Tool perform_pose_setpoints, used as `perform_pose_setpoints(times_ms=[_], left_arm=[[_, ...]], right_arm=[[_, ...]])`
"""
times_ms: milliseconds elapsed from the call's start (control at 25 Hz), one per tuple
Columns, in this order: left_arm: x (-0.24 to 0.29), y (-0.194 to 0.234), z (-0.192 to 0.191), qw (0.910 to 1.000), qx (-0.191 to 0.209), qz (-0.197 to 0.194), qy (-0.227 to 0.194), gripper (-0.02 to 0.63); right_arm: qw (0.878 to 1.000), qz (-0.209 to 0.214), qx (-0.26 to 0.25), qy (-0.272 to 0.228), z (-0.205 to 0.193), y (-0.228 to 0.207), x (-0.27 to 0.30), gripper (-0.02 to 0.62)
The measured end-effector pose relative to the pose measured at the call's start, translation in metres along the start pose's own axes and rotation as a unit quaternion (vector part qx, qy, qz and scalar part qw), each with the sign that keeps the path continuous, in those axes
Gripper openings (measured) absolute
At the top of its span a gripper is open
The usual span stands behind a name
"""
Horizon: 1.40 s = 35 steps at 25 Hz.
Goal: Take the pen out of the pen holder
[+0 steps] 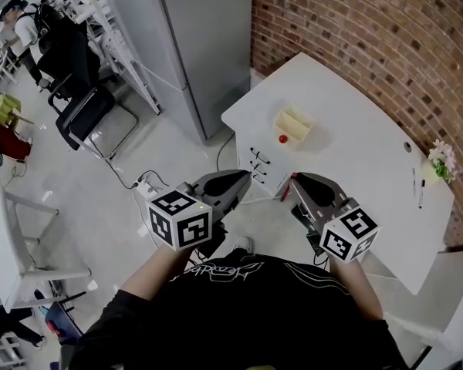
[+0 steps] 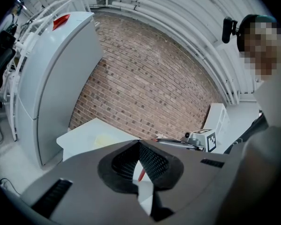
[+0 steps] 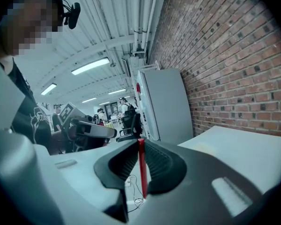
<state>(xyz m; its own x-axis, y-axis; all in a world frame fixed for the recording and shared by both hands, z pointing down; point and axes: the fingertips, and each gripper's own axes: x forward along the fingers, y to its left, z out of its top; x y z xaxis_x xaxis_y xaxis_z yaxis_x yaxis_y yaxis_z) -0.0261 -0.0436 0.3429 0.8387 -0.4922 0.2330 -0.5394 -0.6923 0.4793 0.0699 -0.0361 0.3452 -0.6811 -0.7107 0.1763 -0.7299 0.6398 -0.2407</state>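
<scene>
Between right tongs, slim red pen.

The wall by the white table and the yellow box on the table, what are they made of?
The wall looks like bare brick: reddish-brown blocks with pale mortar lines, rough and matte. The yellow box is probably plastic, maybe card; it is too small to be sure. Its thin, smooth, pale walls stand upright and show no shine.

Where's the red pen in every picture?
Head view: thin red pen at the right gripper's tip, lower middle.
Left gripper view: a red sliver low centre, probably it.
Right gripper view: pen upright at centre, clamped between the jaws.
Shared landmark: the red brick wall.
</scene>
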Motion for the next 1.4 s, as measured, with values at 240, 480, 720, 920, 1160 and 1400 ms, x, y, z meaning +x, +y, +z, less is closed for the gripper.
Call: perform_pose_setpoints(times_ms=[240, 480, 720, 920, 1160, 1400], left_arm=[[-0.004, -0.043, -0.021, 0.9999, 0.016, 0.003, -0.002, 0.003], [-0.018, -0.078, -0.041, 0.9995, 0.03, 0.011, -0.005, 0.003], [-0.034, -0.108, -0.055, 0.999, 0.039, 0.012, -0.018, 0.003], [-0.041, -0.126, -0.063, 0.9987, 0.043, 0.012, -0.023, 0.003], [-0.051, -0.143, -0.071, 0.9984, 0.046, 0.015, -0.028, 0.003], [-0.055, -0.159, -0.08, 0.998, 0.052, 0.018, -0.033, 0.003]], right_arm=[[1.0, 0.013, 0.005, -0.019, -0.005, 0.019, -0.047, 0.048], [0.999, 0.023, 0.003, -0.034, -0.008, 0.039, -0.085, 0.048], [0.998, 0.031, -0.006, -0.048, -0.008, 0.06, -0.112, 0.048], [0.998, 0.035, -0.011, -0.053, -0.011, 0.072, -0.127, 0.048], [0.997, 0.04, -0.016, -0.057, -0.01, 0.085, -0.141, 0.048], [0.997, 0.044, -0.024, -0.062, -0.012, 0.092, -0.157, 0.048]])
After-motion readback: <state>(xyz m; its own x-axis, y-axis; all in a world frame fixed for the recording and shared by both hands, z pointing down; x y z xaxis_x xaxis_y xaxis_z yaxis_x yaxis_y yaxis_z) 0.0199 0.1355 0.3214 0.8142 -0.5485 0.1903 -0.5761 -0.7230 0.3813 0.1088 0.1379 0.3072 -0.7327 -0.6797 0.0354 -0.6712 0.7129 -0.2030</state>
